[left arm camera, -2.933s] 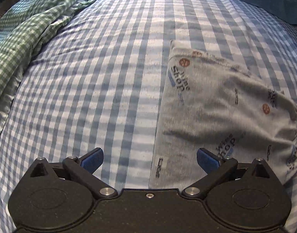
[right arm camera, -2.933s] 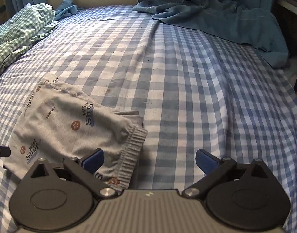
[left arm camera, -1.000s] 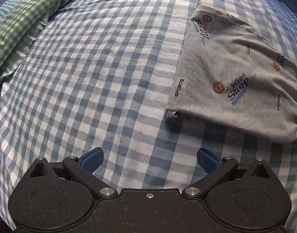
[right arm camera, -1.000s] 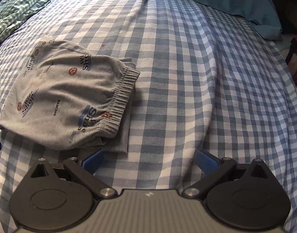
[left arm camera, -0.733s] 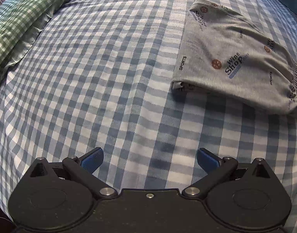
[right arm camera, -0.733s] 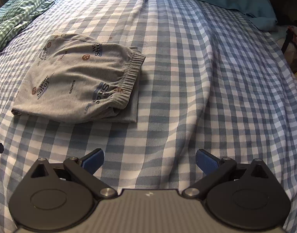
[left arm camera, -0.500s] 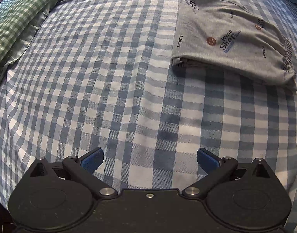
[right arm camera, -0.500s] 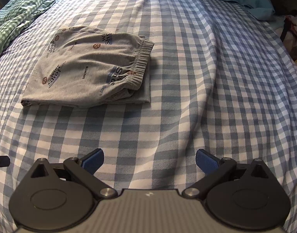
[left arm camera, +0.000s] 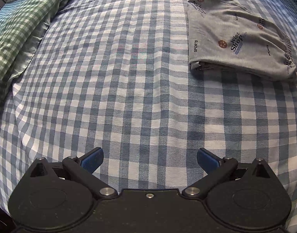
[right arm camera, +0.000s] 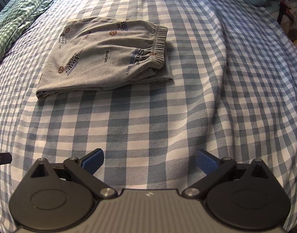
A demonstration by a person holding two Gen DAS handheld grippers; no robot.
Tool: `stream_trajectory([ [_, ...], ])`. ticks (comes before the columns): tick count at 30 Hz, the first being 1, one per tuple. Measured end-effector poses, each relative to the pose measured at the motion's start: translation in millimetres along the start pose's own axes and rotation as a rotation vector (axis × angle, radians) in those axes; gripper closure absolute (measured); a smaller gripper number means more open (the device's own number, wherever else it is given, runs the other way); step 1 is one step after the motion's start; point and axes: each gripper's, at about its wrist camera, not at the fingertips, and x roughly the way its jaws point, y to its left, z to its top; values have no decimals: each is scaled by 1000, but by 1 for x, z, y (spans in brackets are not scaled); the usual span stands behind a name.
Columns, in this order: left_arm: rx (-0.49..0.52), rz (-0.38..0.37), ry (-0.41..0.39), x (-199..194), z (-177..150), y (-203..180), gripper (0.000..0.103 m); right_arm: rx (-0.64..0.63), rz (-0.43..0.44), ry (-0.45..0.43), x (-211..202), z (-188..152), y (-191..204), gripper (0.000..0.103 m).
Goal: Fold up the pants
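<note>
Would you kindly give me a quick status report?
Left gripper and right gripper open, empty. Pants folded on the bed, untouched. Nothing in the way.

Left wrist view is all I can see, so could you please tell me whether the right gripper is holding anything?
Observer: No. The right gripper is open and empty. Only the blue-and-white checked bedsheet shows between its fingers, and it is well apart from the folded grey printed pants.
Operator: Thank you. Does the fold look even on the waistband side?
Observer: Not quite. Below the ribbed elastic waistband, a lower grey layer sticks out past it to the right in the right wrist view.
</note>
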Motion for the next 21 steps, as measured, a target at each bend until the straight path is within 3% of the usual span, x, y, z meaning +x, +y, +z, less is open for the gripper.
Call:
stream_trajectory([
  [9, 49, -10, 20, 5, 4, 2, 1, 39, 32, 52, 5, -8, 8, 0],
  [21, 21, -6, 33, 12, 26, -2, 1, -18, 47, 73, 18, 18, 11, 0],
])
